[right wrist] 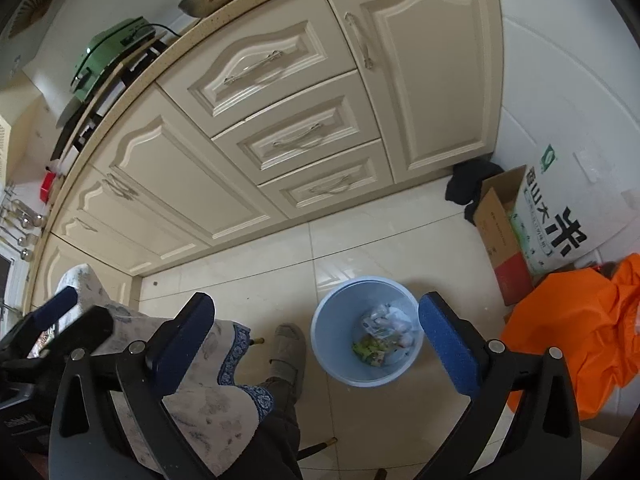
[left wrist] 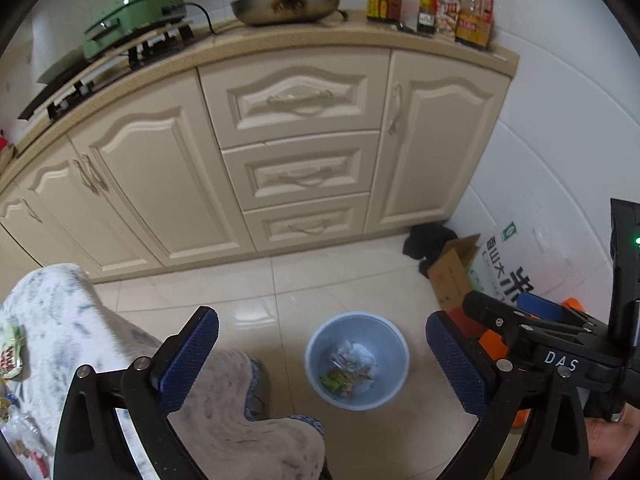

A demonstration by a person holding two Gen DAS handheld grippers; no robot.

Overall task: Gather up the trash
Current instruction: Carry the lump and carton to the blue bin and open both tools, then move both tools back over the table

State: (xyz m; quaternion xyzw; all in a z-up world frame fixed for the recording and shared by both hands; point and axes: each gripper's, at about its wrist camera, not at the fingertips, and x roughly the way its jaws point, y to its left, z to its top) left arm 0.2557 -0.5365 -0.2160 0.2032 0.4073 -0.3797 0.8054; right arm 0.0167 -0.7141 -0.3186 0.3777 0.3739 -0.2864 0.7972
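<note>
A light blue bin (left wrist: 318,344) stands on the tiled floor, with crumpled wrappers and green scraps (left wrist: 348,372) lying in its bottom. My left gripper (left wrist: 322,320) hangs above it, open, nothing between its blue pads. My right gripper (right wrist: 316,300) is also open and empty over the same bin (right wrist: 332,320), whose trash (right wrist: 384,332) shows just left of the right pad. A snack wrapper (left wrist: 10,354) lies on the cloth-covered table (left wrist: 80,320) at the far left. One of the right gripper's fingers (left wrist: 538,307) shows at the right edge of the left wrist view.
Cream cabinets (left wrist: 296,152) close off the back. A cardboard box (right wrist: 500,232), a rice bag (right wrist: 556,228), black cloth (right wrist: 468,184) and an orange bag (right wrist: 580,328) crowd the right corner. A person's shoe (right wrist: 288,352) stands just left of the bin.
</note>
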